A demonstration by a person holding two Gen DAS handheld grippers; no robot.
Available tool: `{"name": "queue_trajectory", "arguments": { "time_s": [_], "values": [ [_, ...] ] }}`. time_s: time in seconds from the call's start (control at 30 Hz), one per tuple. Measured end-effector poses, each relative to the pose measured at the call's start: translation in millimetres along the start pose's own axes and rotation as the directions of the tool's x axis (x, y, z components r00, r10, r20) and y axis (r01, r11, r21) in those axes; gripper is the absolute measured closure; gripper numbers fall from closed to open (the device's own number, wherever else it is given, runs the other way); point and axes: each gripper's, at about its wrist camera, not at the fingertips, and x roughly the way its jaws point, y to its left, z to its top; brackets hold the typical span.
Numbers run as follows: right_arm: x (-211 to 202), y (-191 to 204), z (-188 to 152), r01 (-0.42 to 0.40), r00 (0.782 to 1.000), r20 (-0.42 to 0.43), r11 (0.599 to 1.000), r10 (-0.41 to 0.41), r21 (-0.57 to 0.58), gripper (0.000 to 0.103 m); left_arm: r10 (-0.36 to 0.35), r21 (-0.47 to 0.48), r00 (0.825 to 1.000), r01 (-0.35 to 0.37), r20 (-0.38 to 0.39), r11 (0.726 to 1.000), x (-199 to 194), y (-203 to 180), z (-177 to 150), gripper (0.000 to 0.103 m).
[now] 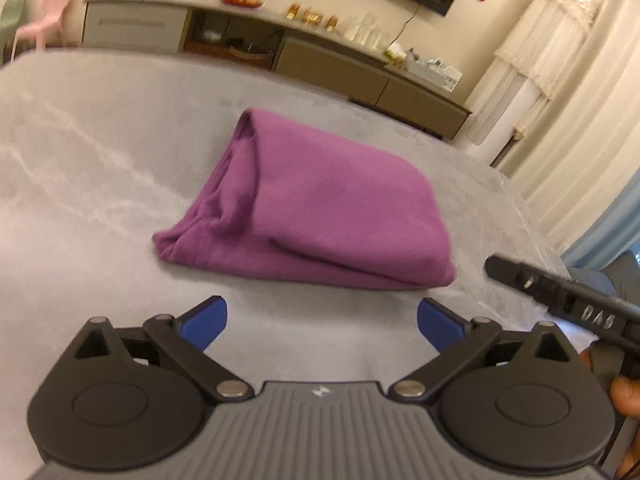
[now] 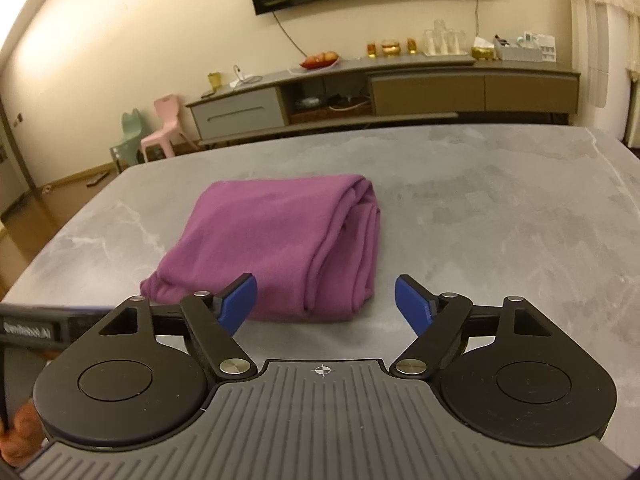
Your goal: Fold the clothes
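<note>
A purple garment (image 1: 316, 208) lies folded into a compact bundle on the grey marble-look table (image 1: 80, 184). It also shows in the right wrist view (image 2: 280, 240). My left gripper (image 1: 322, 322) is open and empty, held just short of the garment's near edge. My right gripper (image 2: 326, 300) is open and empty, its left blue pad (image 2: 238, 300) over the garment's near edge. The right gripper's body (image 1: 560, 296) shows at the right of the left wrist view, and the left gripper's body (image 2: 32, 326) at the left of the right wrist view.
A long low sideboard (image 2: 380, 88) with glasses, a fruit plate and boxes stands beyond the table against the wall. Pink (image 2: 164, 124) and green (image 2: 130, 136) plastic chairs stand at the far left. Curtains (image 1: 560, 92) hang at the right.
</note>
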Motion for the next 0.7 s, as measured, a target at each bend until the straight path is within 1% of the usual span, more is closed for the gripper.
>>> {"name": "queue_trajectory", "arguments": {
  "time_s": [0.1, 0.2, 0.3, 0.4, 0.53, 0.7],
  "values": [
    [-3, 0, -9, 0.012, 1.0, -0.017, 1.0, -0.012, -0.014, 0.026, -0.007, 0.024, 1.0, 0.008, -0.025, 1.0, 0, -13, -5, 0.0],
    [-4, 0, -12, 0.025, 0.999, -0.022, 0.999, -0.025, -0.026, 0.026, -0.022, 0.028, 0.998, 0.023, -0.065, 0.999, 6, -26, -11, 0.0],
    [-6, -2, -11, 0.028, 0.999, -0.016, 0.999, -0.029, -0.027, 0.025, -0.065, 0.026, 0.994, 0.068, -0.091, 0.997, 9, -36, -20, 0.0],
    [-7, -2, -11, 0.03, 0.999, -0.013, 0.999, -0.03, -0.027, 0.024, -0.066, 0.057, 0.995, 0.071, -0.081, 0.996, 8, -45, -26, 0.0],
    [-6, 0, -12, 0.036, 0.999, -0.016, 0.999, -0.036, -0.033, 0.024, -0.063, 0.098, 0.997, 0.067, -0.047, 0.993, 2, -58, -31, 0.0],
    [-6, 1, -12, 0.037, 0.999, -0.016, 0.999, -0.037, -0.033, 0.024, -0.036, 0.152, 0.997, 0.046, -0.064, 0.987, 4, -67, -37, 0.0]
  ]
}}
